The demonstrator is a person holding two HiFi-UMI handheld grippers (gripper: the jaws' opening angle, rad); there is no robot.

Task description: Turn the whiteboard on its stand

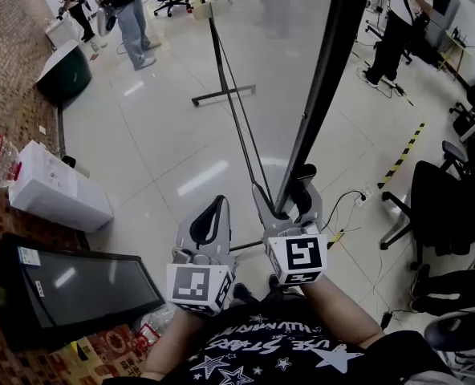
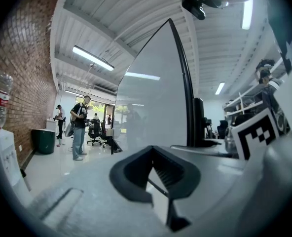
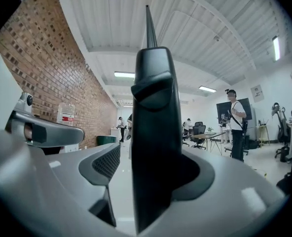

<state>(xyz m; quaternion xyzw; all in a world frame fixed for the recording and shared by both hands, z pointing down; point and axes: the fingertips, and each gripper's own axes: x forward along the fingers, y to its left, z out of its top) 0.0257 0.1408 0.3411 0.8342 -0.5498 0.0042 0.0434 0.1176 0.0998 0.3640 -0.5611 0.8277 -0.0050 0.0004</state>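
Note:
The whiteboard [image 1: 278,54] stands on its wheeled stand [image 1: 221,95], and its black frame edge [image 1: 326,79] runs from the upper right down to my right gripper [image 1: 284,197]. That gripper is open. The frame edge [image 3: 156,132] stands between its jaws, with a gap showing beside the left pad [image 3: 109,164]; the right pad is hidden behind the frame. My left gripper [image 1: 217,207] hovers just left of the board's lower edge, shut and holding nothing. In the left gripper view the board's pale face [image 2: 151,98] rises ahead of the shut jaws.
A water dispenser [image 1: 53,187] and a flat screen [image 1: 77,287] lie at the left by the brick wall. A dark green bin [image 1: 65,74] sits further back. Office chairs [image 1: 446,207] crowd the right. Yellow-black floor tape [image 1: 406,155] and a cable [image 1: 350,199] cross the tiles. People [image 1: 129,6] stand at the back.

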